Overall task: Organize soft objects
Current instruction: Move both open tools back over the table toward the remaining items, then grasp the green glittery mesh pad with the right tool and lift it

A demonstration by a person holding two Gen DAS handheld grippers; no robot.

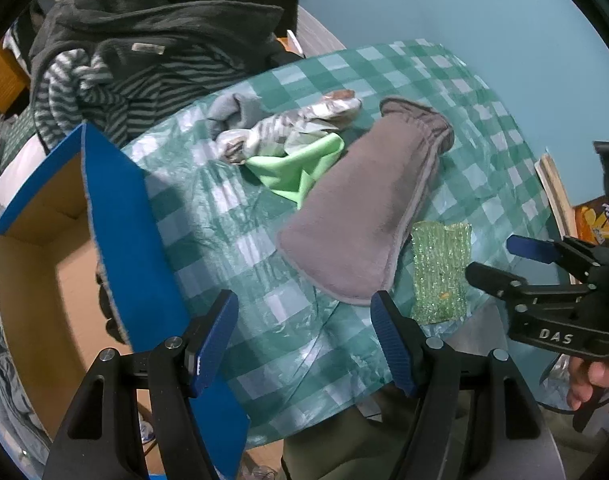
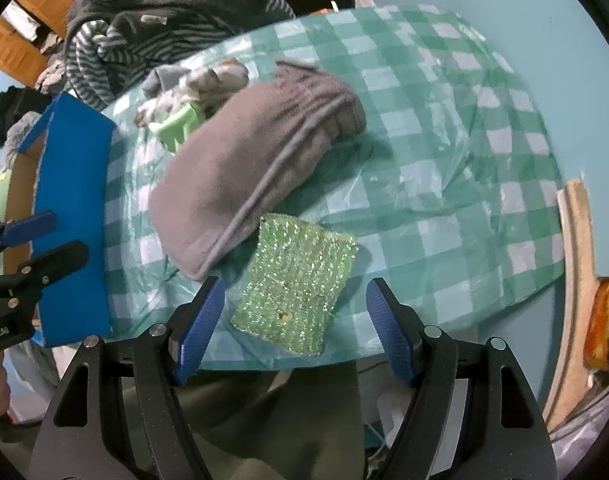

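Observation:
A grey fleece mitt [image 1: 360, 216] [image 2: 248, 168] lies on the green checked tablecloth [image 1: 476, 92] [image 2: 444, 160]. A sparkly green scrub pad [image 1: 440, 272] [image 2: 292, 284] lies at the near table edge, touching the mitt. Behind are a light green cloth [image 1: 300, 168] [image 2: 176, 124], a patterned rag [image 1: 288, 128] and a grey sock [image 1: 232, 112]. My left gripper [image 1: 304, 340] is open and empty over the near cloth edge, beside the box. My right gripper [image 2: 292, 332] is open and empty, its fingers either side of the scrub pad's near end; it also shows in the left wrist view [image 1: 500, 260].
An open blue cardboard box [image 1: 116, 216] [image 2: 72, 216] stands at the table's left. A pile of dark and striped clothes [image 1: 144, 52] [image 2: 156, 20] sits behind. A wooden frame [image 2: 576, 280] leans at the right. The left gripper shows at the right wrist view's left edge [image 2: 36, 240].

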